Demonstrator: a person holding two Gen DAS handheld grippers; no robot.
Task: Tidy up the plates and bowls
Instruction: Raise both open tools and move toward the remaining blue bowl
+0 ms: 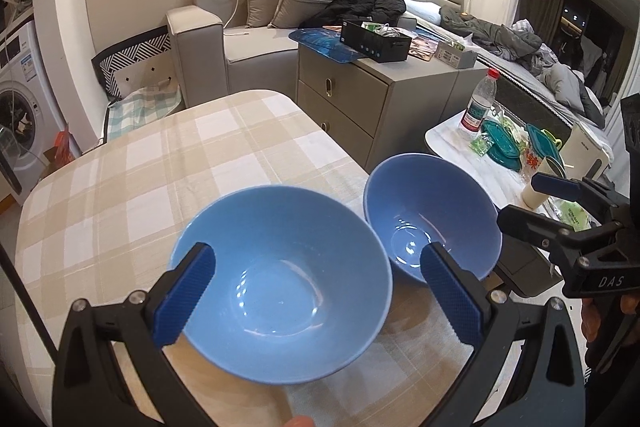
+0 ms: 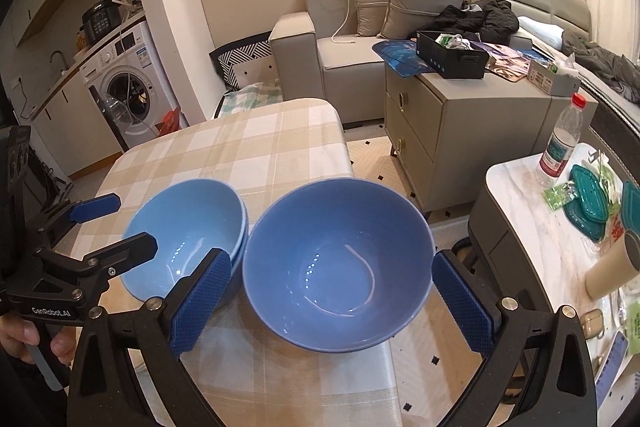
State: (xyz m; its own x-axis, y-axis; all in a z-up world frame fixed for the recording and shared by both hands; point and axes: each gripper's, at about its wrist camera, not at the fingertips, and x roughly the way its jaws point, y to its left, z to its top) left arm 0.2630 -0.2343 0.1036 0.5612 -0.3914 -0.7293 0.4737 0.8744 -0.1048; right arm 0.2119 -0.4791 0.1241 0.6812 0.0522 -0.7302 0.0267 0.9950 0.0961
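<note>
Left wrist view, we note two glossy round blue bowls, lighter bowl (image 1: 280, 291) and darker bowl (image 2: 338, 267) side by side on checked-cloth worktop (image 1: 160, 163), left gripper (image 1: 316, 295) and right gripper (image 2: 332, 303) fingers spread wide, each straddling a bowl, holding nothing.

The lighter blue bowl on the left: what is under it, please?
In the right wrist view, the lighter blue bowl seems to sit nested in another blue bowl, whose rim peeks out beneath. Both rest on the checked tablecloth. The lower bowl's inside is covered.
</note>
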